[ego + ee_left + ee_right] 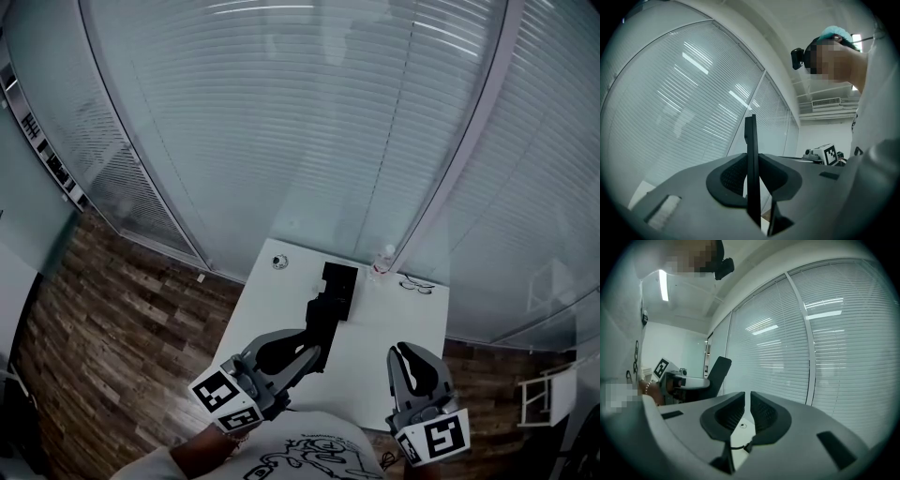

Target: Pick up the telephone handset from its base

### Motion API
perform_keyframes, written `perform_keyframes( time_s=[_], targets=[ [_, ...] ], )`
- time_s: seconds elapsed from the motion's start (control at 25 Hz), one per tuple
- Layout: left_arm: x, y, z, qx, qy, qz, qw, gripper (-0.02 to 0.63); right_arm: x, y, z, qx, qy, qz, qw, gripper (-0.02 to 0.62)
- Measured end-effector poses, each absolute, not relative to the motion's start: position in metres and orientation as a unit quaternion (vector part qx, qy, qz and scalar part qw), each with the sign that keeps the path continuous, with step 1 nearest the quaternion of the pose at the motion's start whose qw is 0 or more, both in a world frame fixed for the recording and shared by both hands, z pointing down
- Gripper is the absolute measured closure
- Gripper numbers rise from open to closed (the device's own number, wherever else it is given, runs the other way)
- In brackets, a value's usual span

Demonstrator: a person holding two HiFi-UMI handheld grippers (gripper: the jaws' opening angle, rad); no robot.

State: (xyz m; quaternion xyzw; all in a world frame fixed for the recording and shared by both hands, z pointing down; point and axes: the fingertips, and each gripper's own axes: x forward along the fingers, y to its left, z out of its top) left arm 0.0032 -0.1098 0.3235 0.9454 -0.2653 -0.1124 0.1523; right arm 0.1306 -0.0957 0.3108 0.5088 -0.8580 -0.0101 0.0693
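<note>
Glass walls [309, 122] with closed slat blinds enclose the far side of the scene, and a wood-plank floor [122, 319] runs along the left. A white surface [394, 319] reaches from the person's body toward the corner where the walls meet.

Telephone base [341, 281]: black and flat, lying near the far edge of the surface, roughly midway between its left and right edges.

Handset [319, 323]: black and slim, held over the left half of the surface and slanting from the near left toward the base. In the head view its far end overlaps the near-left corner of the base; whether the two touch cannot be told. In the left gripper view the handset [750, 140] appears edge-on, rising between the pads against the blinds. In the right gripper view it [718, 371] stands tilted, clear of the surface.

Left claw [302, 356]: clenched on the near end of the handset, both pads [733, 176] pressing its flat sides.

Right claw [406, 354]: over the near right corner of the surface, well apart from the handset. Its jaws [747, 404] are drawn almost together, with nothing between them.

Clear bottle [382, 261]: upright at the far edge, just right of the base.

Spectacles [418, 286]: near the far right corner.

Small round object [279, 262]: near the far left corner; its kind cannot be made out.
</note>
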Motion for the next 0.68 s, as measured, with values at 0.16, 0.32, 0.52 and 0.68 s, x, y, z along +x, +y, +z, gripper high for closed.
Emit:
perform_keyframes(
  time_s=[0.16,0.32,0.52,0.68],
  targets=[
    [0.003,-0.107,0.323,0.944,-0.268,-0.112,0.158,0.535,0.134,-0.093,0.31,0.512,-0.857,-0.005,0.065,0.563],
    [0.004,-0.105,0.325,0.943,-0.271,-0.11,0.157,0.535,0.136,-0.091,0.312,0.512,-0.857,-0.005,0.066,0.563],
    [0.008,-0.101,0.324,0.943,-0.271,-0.111,0.159,0.535,0.14,-0.088,0.307,0.513,-0.856,-0.008,0.063,0.563],
    [0.011,-0.101,0.321,0.943,-0.271,-0.111,0.159,0.535,0.144,-0.088,0.304,0.513,-0.856,-0.009,0.065,0.563]
  ],
)
